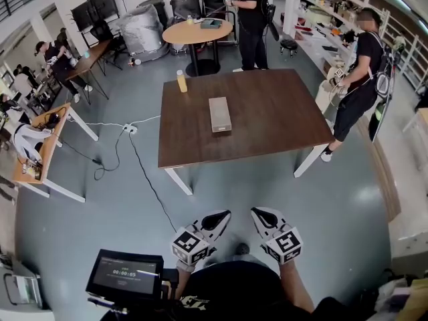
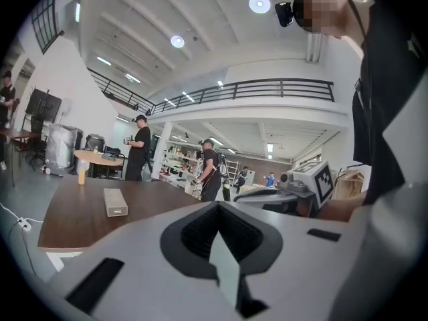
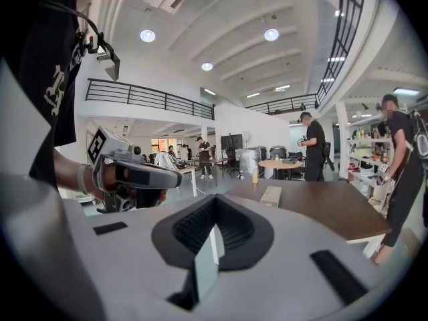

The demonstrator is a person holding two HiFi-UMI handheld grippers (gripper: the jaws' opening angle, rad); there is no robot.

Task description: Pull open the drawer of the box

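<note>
Box (image 1: 220, 114): lies flat near the middle of the brown table (image 1: 267, 122), with nothing touching it.
Bottle (image 1: 182, 81): orange, upright near the table's far left corner, apart from the box.
Left gripper (image 1: 219, 217): jaws pressed together, empty, held low by the person's body, well short of the table.
Right gripper (image 1: 261, 215): jaws closed on nothing, beside the left gripper, tips towards the table.

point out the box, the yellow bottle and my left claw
box (image 1: 220, 114), head view, middle of its top face
yellow bottle (image 1: 182, 81), head view, middle of its body
left claw (image 1: 222, 217), head view, tip of its shut jaws
</note>
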